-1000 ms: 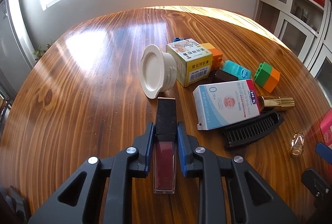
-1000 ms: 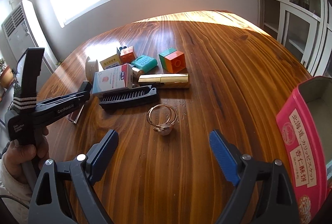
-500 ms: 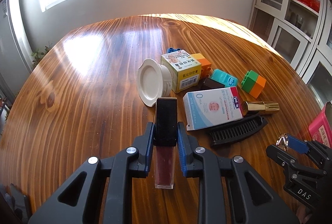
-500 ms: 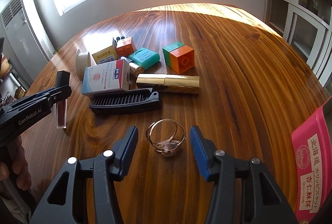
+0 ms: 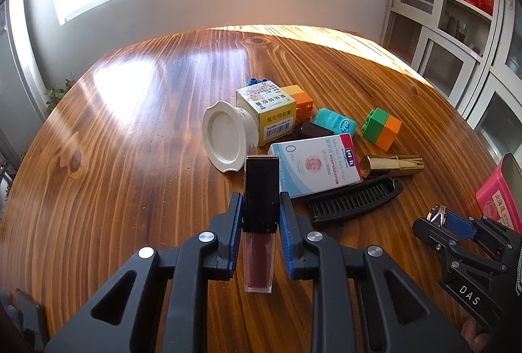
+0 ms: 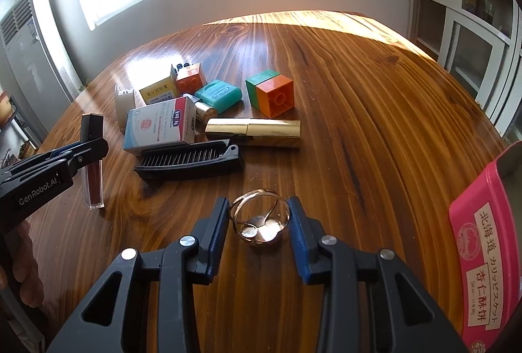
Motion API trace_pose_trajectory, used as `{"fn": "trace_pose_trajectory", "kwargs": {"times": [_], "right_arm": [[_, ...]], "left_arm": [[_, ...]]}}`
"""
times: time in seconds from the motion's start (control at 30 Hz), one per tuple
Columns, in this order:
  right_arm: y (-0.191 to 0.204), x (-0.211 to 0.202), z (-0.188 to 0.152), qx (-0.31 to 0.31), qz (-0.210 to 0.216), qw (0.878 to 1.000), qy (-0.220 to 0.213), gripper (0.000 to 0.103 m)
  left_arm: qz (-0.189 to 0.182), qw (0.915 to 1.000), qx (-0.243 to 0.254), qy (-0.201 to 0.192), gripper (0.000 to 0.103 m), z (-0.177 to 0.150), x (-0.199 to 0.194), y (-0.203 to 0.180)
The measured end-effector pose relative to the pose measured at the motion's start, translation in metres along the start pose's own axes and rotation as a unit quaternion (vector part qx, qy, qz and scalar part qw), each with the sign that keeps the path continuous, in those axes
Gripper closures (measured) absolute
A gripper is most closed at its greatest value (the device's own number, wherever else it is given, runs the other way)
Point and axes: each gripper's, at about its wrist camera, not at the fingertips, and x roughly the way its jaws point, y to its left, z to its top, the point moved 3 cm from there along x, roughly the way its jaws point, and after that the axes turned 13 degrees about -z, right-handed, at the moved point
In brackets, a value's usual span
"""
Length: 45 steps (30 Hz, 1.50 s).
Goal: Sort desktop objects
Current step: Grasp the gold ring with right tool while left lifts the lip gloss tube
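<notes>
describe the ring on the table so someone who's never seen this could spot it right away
On the wooden table, look nearer than the black comb, toward the pink tin. There, apart from the clutter, lies a thin gold ring between the blue pads of the right gripper, whose jaws have just been closing. It is the only small wire loop, with shiny round discs.

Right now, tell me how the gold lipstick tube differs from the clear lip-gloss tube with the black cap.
The gold lipstick tube lies flat on the wooden table; the clear lip-gloss tube with the black cap is clamped upright in the left gripper. The gold tube is opaque and shiny all over; the gloss tube shows dark red through its clear body, under a matte black cap. Both are slim, long cosmetic tubes.
</notes>
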Motion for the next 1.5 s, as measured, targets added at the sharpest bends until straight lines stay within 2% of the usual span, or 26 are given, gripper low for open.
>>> {"fn": "trace_pose_trajectory", "kwargs": {"times": [0.33,0.87,1.5], "right_arm": [[-0.005,-0.014,-0.005,0.023,0.002,1.0,-0.019,0.063],[-0.013,-0.061,-0.031,0.046,-0.011,0.997,-0.06,0.063],[-0.088,-0.128,-0.051,0.122,-0.05,0.985,-0.112,0.063]], "left_arm": [[-0.022,0.9996,0.019,-0.004,0.079,-0.002,-0.008,-0.016],[-0.06,0.9961,0.064,-0.005,0.079,-0.014,-0.018,-0.059],[-0.105,0.9899,0.096,0.002,0.079,-0.027,-0.028,-0.122]]}}
